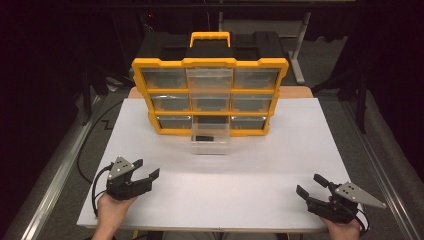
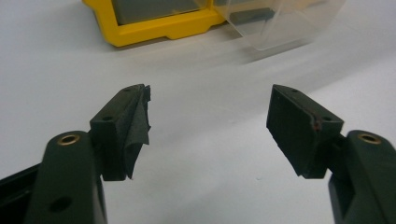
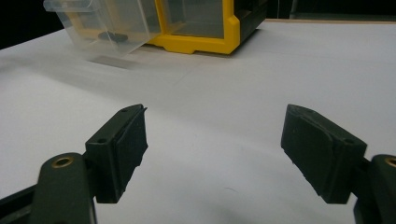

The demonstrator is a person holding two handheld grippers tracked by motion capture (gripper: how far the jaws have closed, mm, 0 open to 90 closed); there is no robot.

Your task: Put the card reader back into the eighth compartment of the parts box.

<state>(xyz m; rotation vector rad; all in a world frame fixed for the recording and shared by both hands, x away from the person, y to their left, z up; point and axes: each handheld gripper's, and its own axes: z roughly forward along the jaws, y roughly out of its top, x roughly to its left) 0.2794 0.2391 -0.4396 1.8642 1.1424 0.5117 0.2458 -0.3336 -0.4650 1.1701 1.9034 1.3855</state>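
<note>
protruding clear drawer (image 1: 210,141), small black part (image 1: 203,137) inside

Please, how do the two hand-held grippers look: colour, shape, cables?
Both the left gripper and the right gripper are black, each with two blocky jaws, brass-coloured pivot rivets and a grey three-cornered plate with small holes. A black cable trails from the left one, whose pad looks frayed.

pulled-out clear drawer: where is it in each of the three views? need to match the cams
High view: clear drawer at centre, pulled out of the bottom middle slot of the yellow organizer, a small dark item inside.
Left gripper view: top right, beyond the open jaws.
Right gripper view: top left, tilted down toward the table.
Shared landmark: the organizer's yellow bottom frame, beside the drawer in all three.
</note>
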